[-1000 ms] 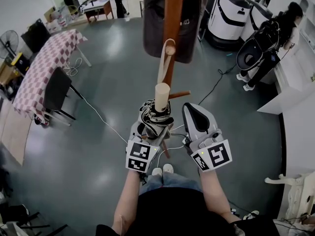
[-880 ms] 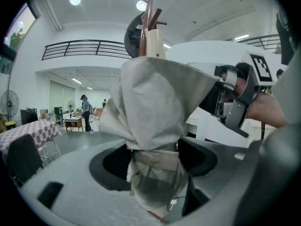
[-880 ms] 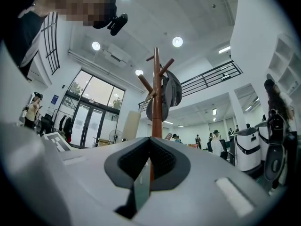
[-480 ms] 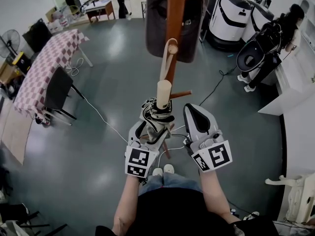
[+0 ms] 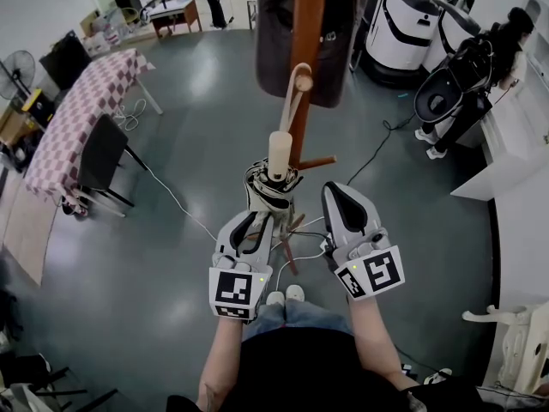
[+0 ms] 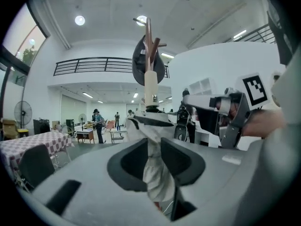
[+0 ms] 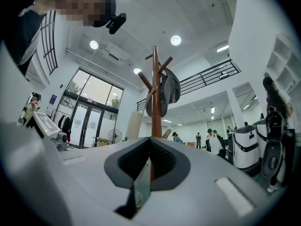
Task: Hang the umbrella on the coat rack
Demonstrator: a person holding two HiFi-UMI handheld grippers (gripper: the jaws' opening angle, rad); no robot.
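Observation:
The folded black-and-white umbrella hangs upright beside the brown wooden coat rack. Its cream handle points up, and its cream strap loops over a low peg. My left gripper reaches in from below; its jaws are closing, and the pale canopy fabric fills the narrow gap between the pads. My right gripper sits just right of the umbrella, shut and holding nothing. In the right gripper view the coat rack rises straight ahead of that gripper.
A dark coat hangs on the rack above the peg. A checked-cloth table and a black chair stand at left. White machines, a person and a white counter are at right. Cables run near the rack's foot.
My left gripper has slid back toward me along the umbrella and its jaws have narrowed onto the canopy. The umbrella has shifted slightly toward the rack. The right gripper has stayed put.

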